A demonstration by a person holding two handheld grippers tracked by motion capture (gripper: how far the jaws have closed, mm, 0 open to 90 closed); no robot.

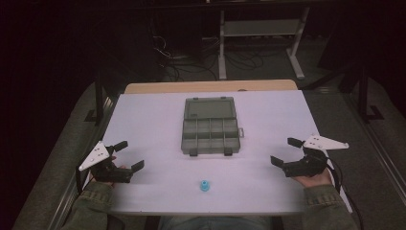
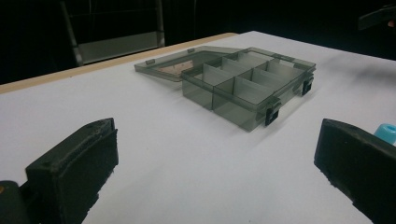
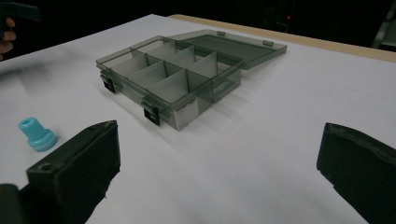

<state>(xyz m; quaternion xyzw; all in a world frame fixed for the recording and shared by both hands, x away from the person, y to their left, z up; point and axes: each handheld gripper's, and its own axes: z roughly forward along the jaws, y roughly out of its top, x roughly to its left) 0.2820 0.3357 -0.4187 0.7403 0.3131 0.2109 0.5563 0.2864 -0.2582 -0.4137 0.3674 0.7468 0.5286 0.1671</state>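
Hand-held gripper L [image 1: 128, 155] agape; blue cap [image 1: 205, 186] betw. both; R [image 1: 283, 151] agape

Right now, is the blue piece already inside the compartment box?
No, the small blue piece stands on the white table in front of the open compartment box, apart from it.

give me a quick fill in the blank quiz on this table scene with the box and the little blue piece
1. The lid of the grey compartment box lies ____.
2. The small part standing on the white table near the person is ____ in colour.
3. The jaws of the left gripper and the right gripper are both ____.
4. The compartments of the box hold ____.

Missing words: open; blue; open; nothing
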